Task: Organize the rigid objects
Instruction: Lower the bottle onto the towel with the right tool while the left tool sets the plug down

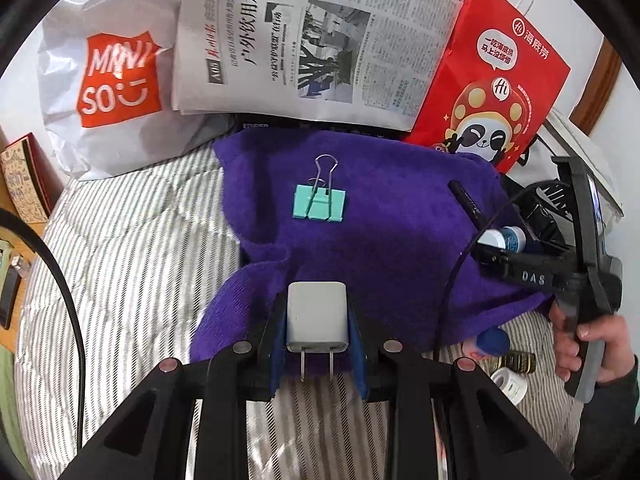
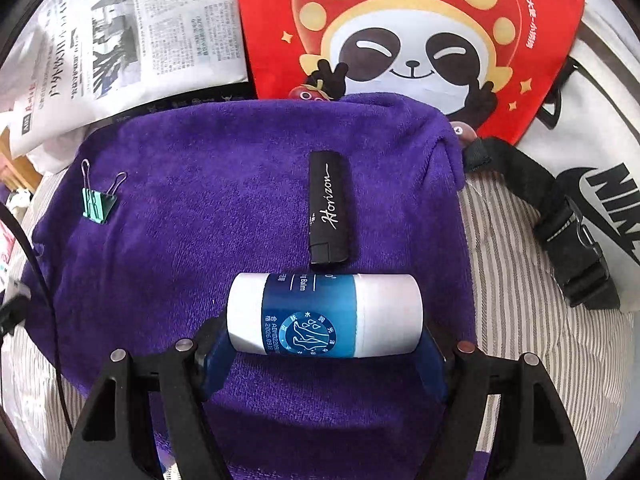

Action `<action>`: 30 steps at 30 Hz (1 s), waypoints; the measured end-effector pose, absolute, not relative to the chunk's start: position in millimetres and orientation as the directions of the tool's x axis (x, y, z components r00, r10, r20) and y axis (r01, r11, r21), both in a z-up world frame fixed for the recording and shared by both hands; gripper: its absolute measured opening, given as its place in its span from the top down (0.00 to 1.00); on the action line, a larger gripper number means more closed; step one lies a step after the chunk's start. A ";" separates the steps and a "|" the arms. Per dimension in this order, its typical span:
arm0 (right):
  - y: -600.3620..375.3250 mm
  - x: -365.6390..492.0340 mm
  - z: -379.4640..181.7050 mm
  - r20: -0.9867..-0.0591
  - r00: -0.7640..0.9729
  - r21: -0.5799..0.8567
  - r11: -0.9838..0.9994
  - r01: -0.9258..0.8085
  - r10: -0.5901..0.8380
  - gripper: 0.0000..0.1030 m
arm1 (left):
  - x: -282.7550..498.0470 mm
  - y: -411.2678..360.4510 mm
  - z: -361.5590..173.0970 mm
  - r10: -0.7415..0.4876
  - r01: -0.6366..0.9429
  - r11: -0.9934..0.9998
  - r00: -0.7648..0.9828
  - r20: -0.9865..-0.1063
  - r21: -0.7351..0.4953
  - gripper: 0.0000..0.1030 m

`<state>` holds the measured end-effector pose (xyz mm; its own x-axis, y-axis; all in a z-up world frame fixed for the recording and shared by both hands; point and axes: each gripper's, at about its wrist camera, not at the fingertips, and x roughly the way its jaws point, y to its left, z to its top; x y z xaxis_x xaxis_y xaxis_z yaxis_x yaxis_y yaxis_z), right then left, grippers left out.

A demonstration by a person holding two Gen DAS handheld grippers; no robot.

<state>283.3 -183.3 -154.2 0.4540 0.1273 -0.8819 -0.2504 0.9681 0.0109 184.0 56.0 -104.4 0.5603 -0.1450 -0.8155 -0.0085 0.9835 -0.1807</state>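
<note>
Already the binder clip (image 1: 319, 203) and black lighter (image 2: 330, 209) lie on the purple towel (image 1: 400, 216). Left gripper (image 1: 318, 320) jaws clench a white charger (image 1: 317, 318); right gripper (image 2: 324, 344) jaws grasp a balm tube (image 2: 324, 314). Only the left view shows small bottles (image 1: 516, 362), seemingly unsorted, on the bed (image 1: 132, 240).

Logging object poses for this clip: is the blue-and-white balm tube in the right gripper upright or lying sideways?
Sideways. The balm tube lies crosswise between the right gripper fingers, its white ends pointing left and right, just above the purple towel.
</note>
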 end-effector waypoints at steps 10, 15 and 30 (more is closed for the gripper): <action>-188.2 268.0 -157.6 -0.904 0.407 0.001 0.952 -0.307 0.133 0.26 | 212.4 50.4 -115.7 -0.220 0.005 0.966 0.551 -0.805 -0.260 0.75; -191.8 261.8 -156.1 -0.906 0.403 -0.005 0.947 -0.320 0.132 0.26 | 226.5 48.7 -123.9 -0.212 0.000 0.968 0.540 -0.815 -0.252 0.75; -202.7 275.0 -144.2 -0.892 0.413 0.074 0.961 -0.267 0.184 0.20 | 255.9 30.0 -136.7 -0.137 0.018 0.989 0.516 -0.846 -0.149 0.75</action>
